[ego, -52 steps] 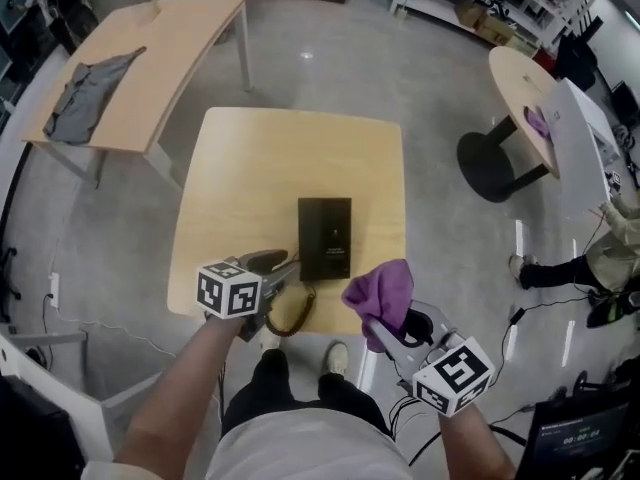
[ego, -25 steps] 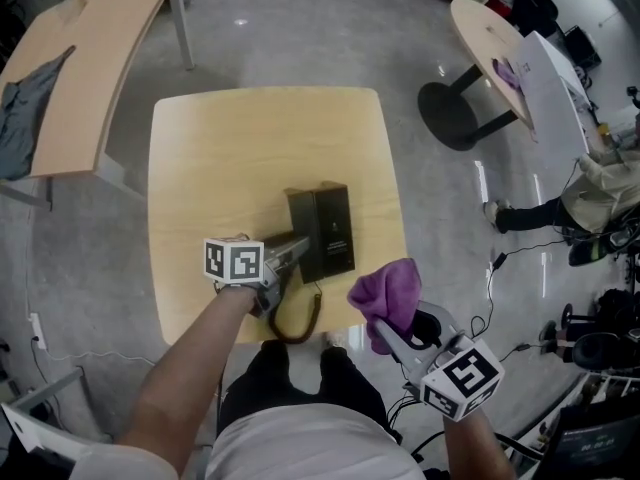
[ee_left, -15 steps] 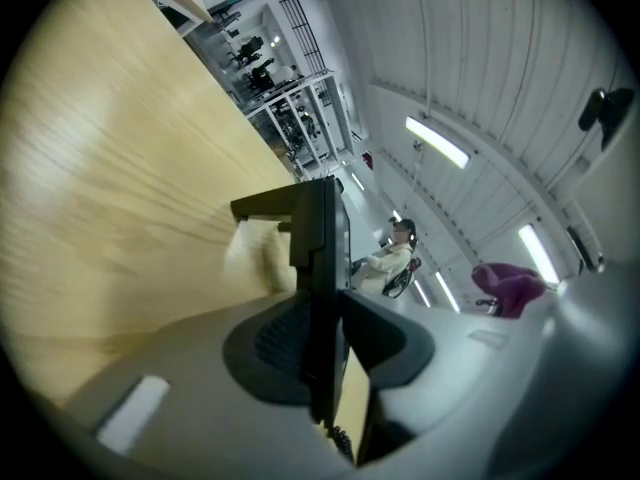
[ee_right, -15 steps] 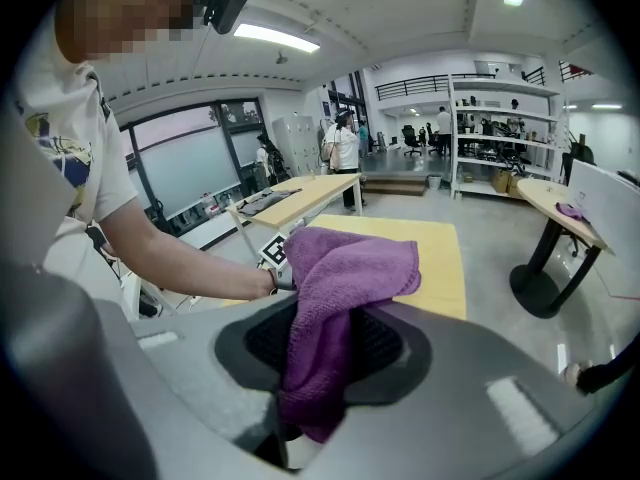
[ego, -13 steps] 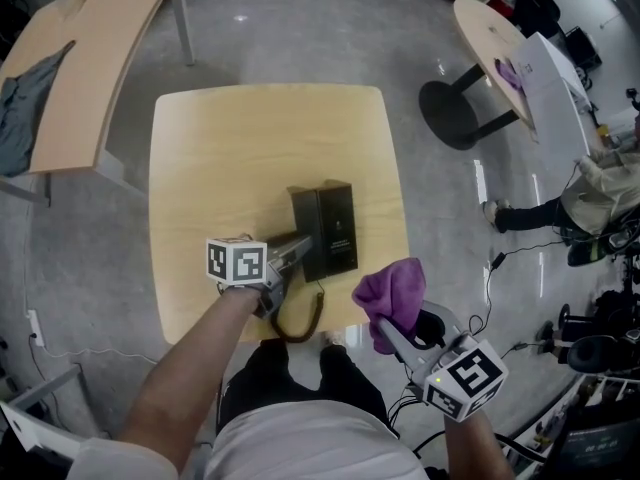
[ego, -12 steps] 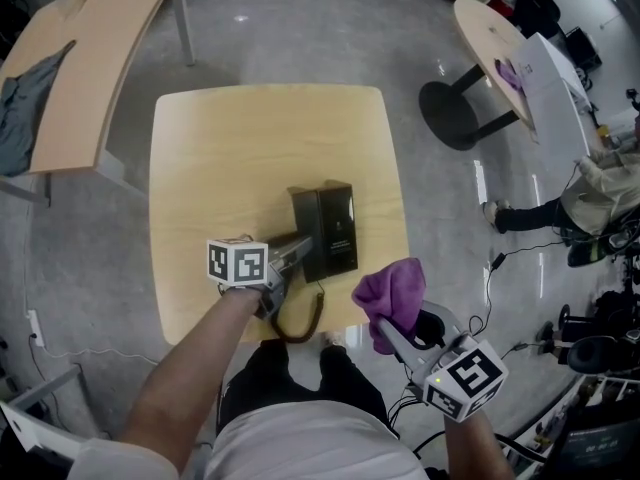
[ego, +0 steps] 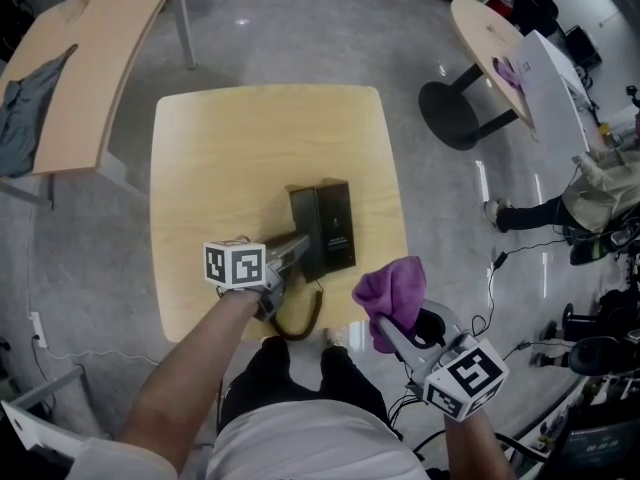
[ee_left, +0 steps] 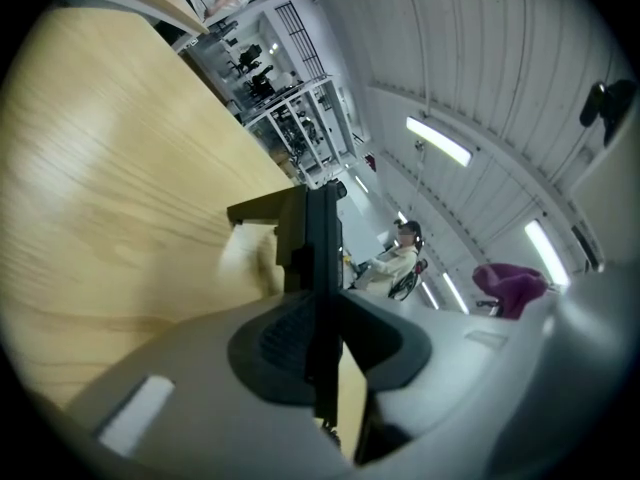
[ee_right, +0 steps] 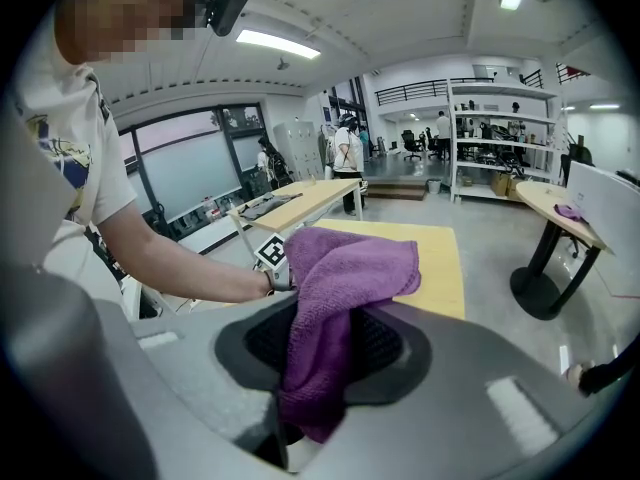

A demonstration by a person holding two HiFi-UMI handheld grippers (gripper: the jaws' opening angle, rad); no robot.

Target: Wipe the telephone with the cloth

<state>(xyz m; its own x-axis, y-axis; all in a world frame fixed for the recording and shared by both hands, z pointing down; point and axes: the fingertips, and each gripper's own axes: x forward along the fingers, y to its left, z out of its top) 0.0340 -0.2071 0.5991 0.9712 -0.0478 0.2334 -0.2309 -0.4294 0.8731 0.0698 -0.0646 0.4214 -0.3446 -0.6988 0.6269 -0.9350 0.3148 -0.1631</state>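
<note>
Your left gripper (ego: 298,252) reaches out nearly level over the near part of the square wooden table (ego: 230,148). Its jaws have just been closing, and in the left gripper view the pads are clamped on a thin dark slab at the near left edge of the black telephone (ego: 335,226). The telephone sits on the table's near right quarter, and its coiled cord (ego: 300,320) loops off the near edge just beside your wrist.

To the right, your right gripper (ego: 392,330) hangs off the table's near right corner, angled downward. Its jaws are clenched on the purple cloth (ego: 392,290), which bunches up above the pads and droops below them. The cloth is clear of the telephone, not touching it.

The rest of the tabletop is pale wood grain. Around it is grey concrete floor (ego: 300,28). At far left stands a long wooden table (ego: 90,58) with a grey garment (ego: 20,118) lying on it. At upper right is a round-ended table (ego: 490,38) on a black pedestal base, with a small purple item (ego: 508,71) on top, and cables (ego: 500,258) trail across the floor below it
</note>
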